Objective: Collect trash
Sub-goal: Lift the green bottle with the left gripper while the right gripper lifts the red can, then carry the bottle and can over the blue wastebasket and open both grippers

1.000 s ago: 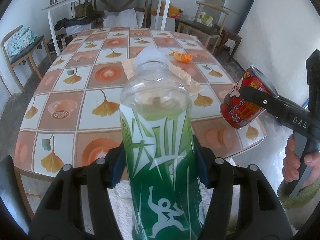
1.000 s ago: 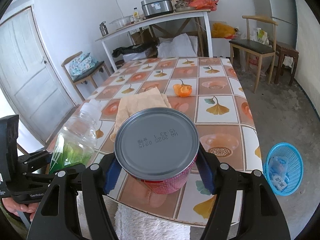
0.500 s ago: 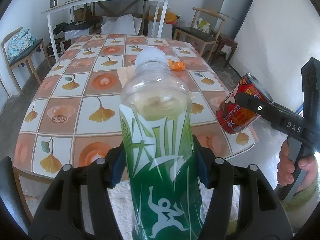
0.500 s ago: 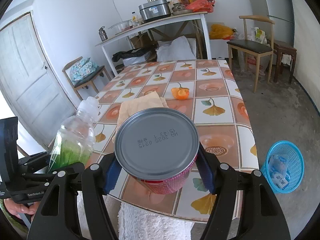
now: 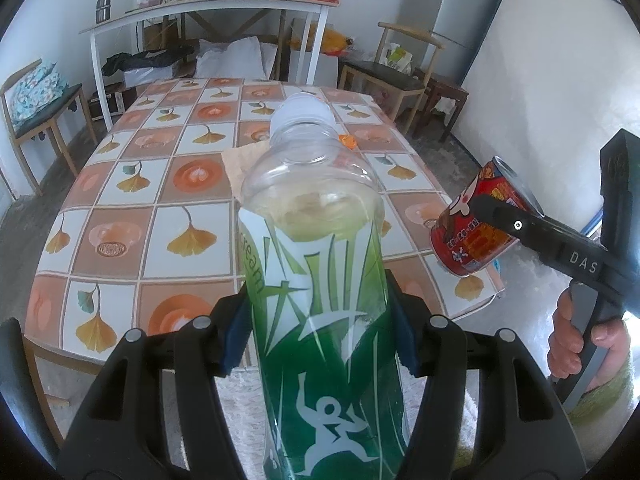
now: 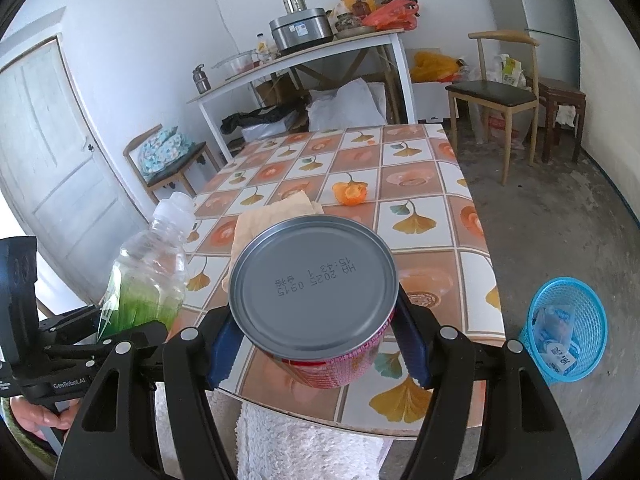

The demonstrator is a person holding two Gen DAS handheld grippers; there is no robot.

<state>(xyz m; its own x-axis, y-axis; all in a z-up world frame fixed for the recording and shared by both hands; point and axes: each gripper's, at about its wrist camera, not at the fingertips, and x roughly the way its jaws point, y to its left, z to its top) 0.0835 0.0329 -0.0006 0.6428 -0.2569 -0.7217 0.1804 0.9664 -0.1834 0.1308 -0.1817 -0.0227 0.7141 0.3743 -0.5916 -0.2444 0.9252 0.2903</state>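
**Both grippers loaded above the table's near edge**

The left gripper (image 5: 320, 336) clamps a green-labelled plastic bottle (image 5: 316, 264), which stands at twelve o'clock between its pads. The right gripper (image 6: 316, 344) grips a red can (image 6: 316, 296), with the blue wastebasket (image 6: 564, 328) at three o'clock on the floor.

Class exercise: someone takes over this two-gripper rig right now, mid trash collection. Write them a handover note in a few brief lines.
Left gripper: shut on the green-labelled bottle, capped, off the table.
Right gripper: shut on the red can, also lifted.
Blue basket: on the floor right of the table, some trash already inside.
Done: both items picked up.
Left: drop both in the basket; an orange peel and a tan paper remain on the table.
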